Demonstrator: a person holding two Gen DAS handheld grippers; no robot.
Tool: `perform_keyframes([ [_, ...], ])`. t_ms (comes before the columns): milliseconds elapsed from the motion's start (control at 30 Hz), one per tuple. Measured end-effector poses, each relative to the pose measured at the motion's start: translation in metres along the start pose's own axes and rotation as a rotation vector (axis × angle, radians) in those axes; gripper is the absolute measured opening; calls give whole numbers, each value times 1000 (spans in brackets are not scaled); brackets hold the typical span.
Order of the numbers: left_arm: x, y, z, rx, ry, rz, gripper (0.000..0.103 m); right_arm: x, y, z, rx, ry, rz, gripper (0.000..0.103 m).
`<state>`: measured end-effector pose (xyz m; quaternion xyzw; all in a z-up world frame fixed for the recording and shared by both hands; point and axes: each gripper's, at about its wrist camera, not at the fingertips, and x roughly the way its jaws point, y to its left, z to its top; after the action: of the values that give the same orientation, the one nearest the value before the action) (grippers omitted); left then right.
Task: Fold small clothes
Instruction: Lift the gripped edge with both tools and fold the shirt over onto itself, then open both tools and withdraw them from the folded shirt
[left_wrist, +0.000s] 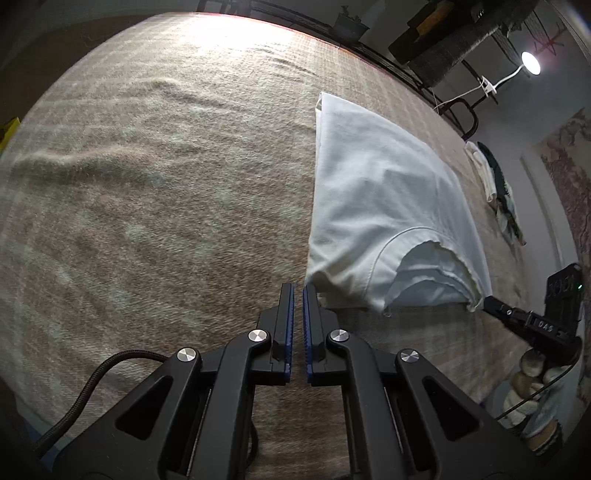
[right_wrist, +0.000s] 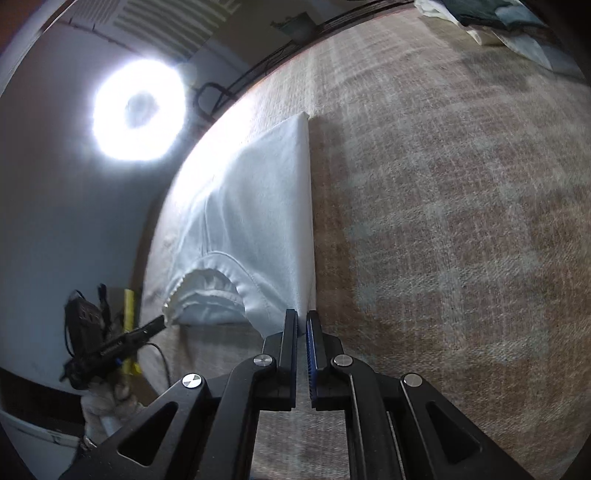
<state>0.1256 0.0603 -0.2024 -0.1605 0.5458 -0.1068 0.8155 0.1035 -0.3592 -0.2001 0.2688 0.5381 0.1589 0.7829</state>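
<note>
A white T-shirt (left_wrist: 384, 206) lies folded lengthwise on a beige plaid blanket (left_wrist: 166, 184), collar end towards me. My left gripper (left_wrist: 298, 291) is nearly shut at the shirt's near left corner, and the cloth edge seems pinched between its blue pads. The right gripper (left_wrist: 487, 301) shows in the left wrist view at the near right corner. In the right wrist view the shirt (right_wrist: 255, 221) runs away from my right gripper (right_wrist: 301, 317), whose jaws are closed on its near right corner. The left gripper (right_wrist: 159, 325) touches the shirt's other near corner there.
A pile of other clothes (left_wrist: 498, 192) lies at the blanket's far right edge, and it also shows in the right wrist view (right_wrist: 498, 22). A bright lamp (right_wrist: 138, 110) shines beyond the blanket's edge. Dark chairs and furniture (left_wrist: 443, 48) stand behind the bed.
</note>
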Motion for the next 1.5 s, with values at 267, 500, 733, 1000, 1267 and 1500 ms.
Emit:
perform_keyframes([
  [267,-41,-36,10,128,-175,29,3,-18,66,10,-339,-119,-254,27],
  [500,11,-77,19,234,-80,48,3,20,108,16,-498,-120,-243,27],
  [733,22,-68,5,258,-13,38,3,66,99,15,-525,22,-281,26],
  [1000,-8,-56,25,128,-109,44,3,40,118,52,-496,-80,-172,19],
  [1267,4,-42,38,61,-83,67,4,86,146,84,-519,-118,-230,15],
  [1500,8,-27,44,8,-68,56,35,119,131,82,-525,-71,-264,15],
])
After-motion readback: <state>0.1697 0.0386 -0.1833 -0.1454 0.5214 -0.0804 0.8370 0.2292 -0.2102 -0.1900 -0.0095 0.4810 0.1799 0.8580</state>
